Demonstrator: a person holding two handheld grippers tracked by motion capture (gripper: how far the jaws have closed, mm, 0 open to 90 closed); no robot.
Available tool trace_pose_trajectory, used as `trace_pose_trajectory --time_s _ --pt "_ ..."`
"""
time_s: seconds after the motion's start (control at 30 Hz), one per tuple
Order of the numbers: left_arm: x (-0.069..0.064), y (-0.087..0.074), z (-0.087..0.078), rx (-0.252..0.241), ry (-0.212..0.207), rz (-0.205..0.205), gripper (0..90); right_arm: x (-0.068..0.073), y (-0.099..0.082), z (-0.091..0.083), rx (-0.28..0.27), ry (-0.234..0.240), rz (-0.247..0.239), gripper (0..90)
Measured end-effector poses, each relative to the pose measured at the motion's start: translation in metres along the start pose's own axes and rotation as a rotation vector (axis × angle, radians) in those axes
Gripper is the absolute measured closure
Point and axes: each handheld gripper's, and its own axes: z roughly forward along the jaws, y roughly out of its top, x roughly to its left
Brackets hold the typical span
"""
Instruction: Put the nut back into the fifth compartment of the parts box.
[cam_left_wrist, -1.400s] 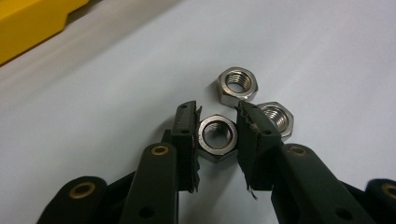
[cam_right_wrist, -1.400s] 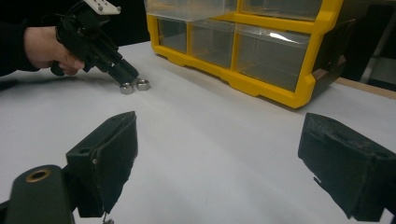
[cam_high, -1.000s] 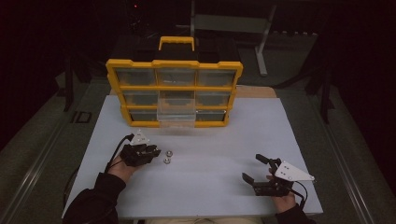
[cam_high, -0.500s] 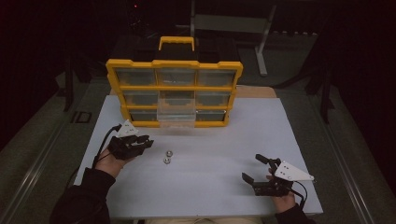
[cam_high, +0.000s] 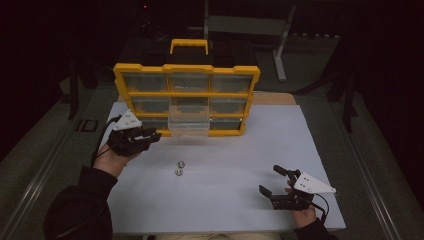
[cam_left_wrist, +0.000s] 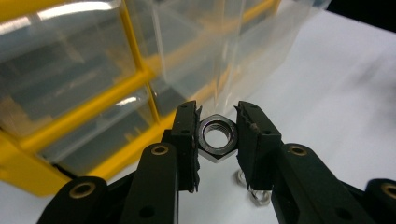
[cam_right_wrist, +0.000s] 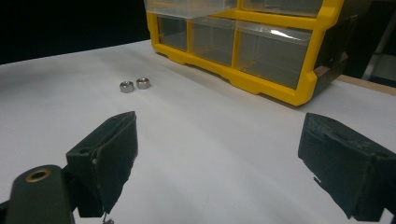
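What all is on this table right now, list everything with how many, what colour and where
Yellow plastic organiser with clear drawers: one, standing upright at the far side of the sheet.
Clear plastic drawer: one, pulled out of the bottom row, middle.
White sheet: one, covering the tabletop.
Steel hex nuts lying loose: two, silver, side by side near the sheet's middle.
Held steel hex nut: one, dark grey, between the left jaws.
Left gripper: black, shut on the held nut, raised near the pulled-out drawer.
Right gripper: black, open, low at the near right.

White table (cam_high: 225, 200): yellow drawer organizer (cam_high: 186, 95) at back, two loose nuts (cam_high: 179, 168) mid-table.
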Motion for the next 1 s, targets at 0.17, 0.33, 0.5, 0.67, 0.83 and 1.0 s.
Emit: trace_pose_trajectory --time_s 0.17,0.33,0.5,0.67,0.83,1.0 --pt "0.003 0.020 -0.001 -0.002 0.007 0.022 68.8 0.000 0.000 0.000 0.001 0.000 0.001 12.1" --pt "0.002 0.041 0.000 -0.026 0.010 0.028 68.8 0.000 0.000 0.000 0.003 0.000 0.002 12.1" --pt "-0.001 0.056 0.007 -0.038 0.011 0.028 68.8 0.000 0.000 0.000 0.004 0.001 0.002 12.1" --pt "-0.007 0.065 0.021 -0.036 0.011 0.008 68.8 0.000 0.000 0.000 0.003 0.002 0.001 12.1" --pt "-0.012 0.070 0.032 -0.017 0.048 -0.035 68.8 0.000 -0.001 0.000 0.003 0.003 0.003 12.1" --pt "-0.013 0.072 0.043 0.006 0.057 -0.072 68.8 0.000 -0.001 0.000 0.003 0.004 0.003 12.1"
